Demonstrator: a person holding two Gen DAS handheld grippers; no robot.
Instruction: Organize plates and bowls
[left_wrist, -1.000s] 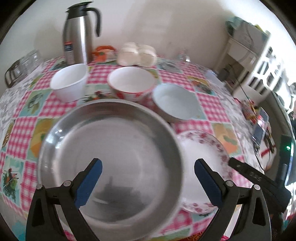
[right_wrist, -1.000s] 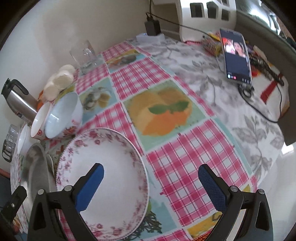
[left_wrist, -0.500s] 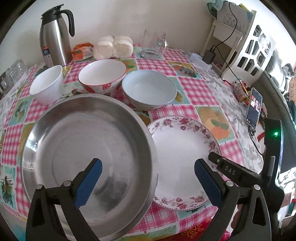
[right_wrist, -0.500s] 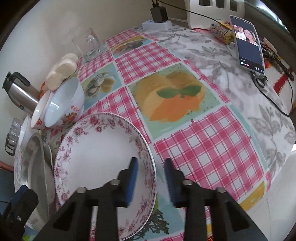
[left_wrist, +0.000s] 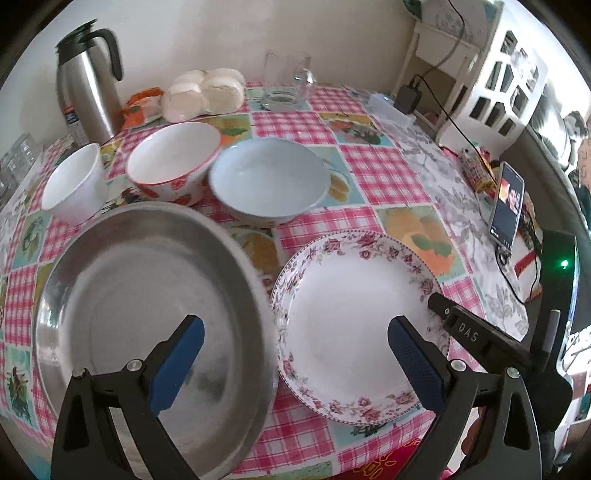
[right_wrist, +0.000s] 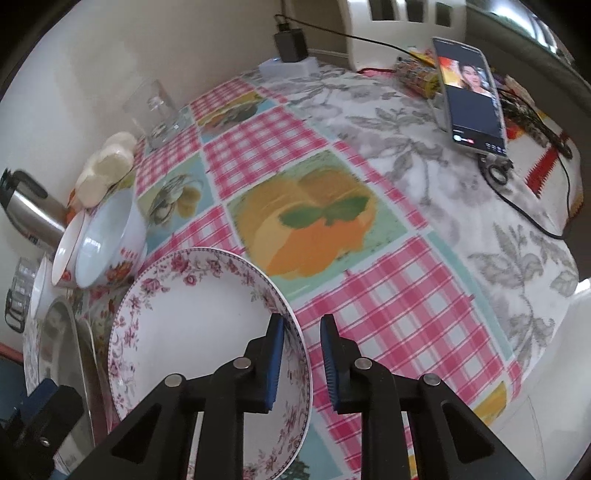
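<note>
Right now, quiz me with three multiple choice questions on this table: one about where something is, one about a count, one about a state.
1. Where does the floral plate lie relative to the steel pan, in the left wrist view?
A. Right of it
B. Inside it
C. Behind it, by the wall

2. How many bowls stand in the row behind the pan and plate?
A. One
B. Three
C. Five

3. How does the right gripper stand?
A. Wide open above the tablecloth
B. Nearly shut astride the plate's rim
C. Shut on a bowl

Answers: 1 A, the plate sits on the cloth right of the pan. 2 B, a white bowl, a red-patterned bowl and a pale blue bowl. 3 B, its jaws have just been closing, with the rim between them.
</note>
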